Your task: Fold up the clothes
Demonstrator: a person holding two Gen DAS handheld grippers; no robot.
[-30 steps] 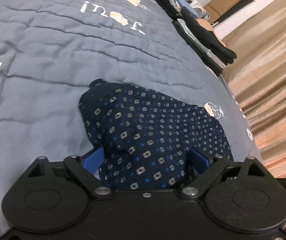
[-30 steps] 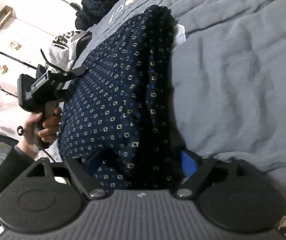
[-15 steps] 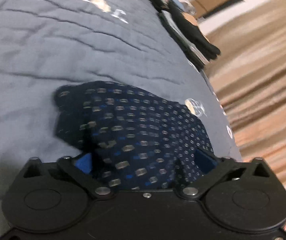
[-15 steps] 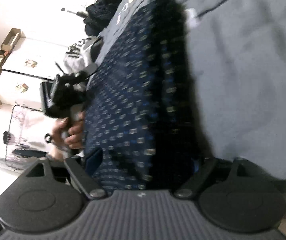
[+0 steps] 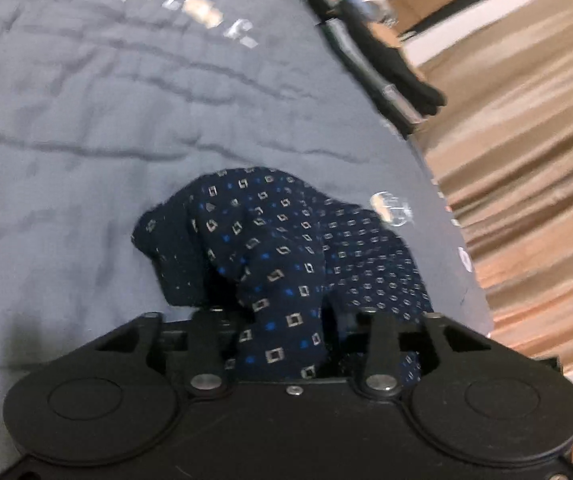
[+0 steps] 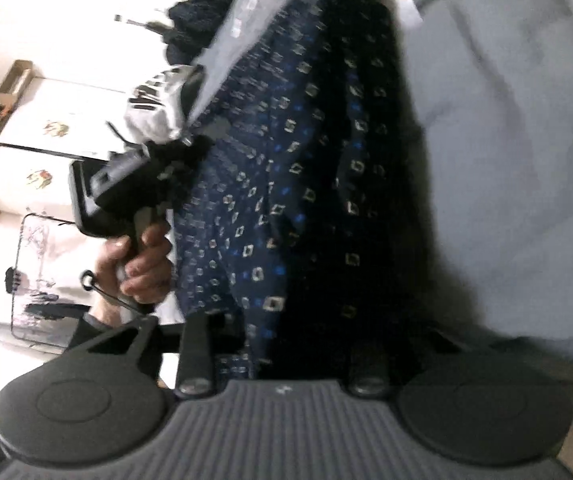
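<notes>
Both grippers are clamped on the navy patterned garment — the left gripper pinches a bunched fold with jaws drawn close, the right gripper grips its other end likewise. The garment stretches across the grey quilt; a stack of folded clothes sits at the quilt's far edge.

The right gripper is clamped on a bunched fold of the navy patterned garment, which runs up and away from between the jaws in a long dark drape. Left of the jaws, a hand grips the handle of the left gripper, whose tip meets the garment's edge, though the blur hides its fingers. Right of the jaws lies the rumpled grey quilt.
</notes>
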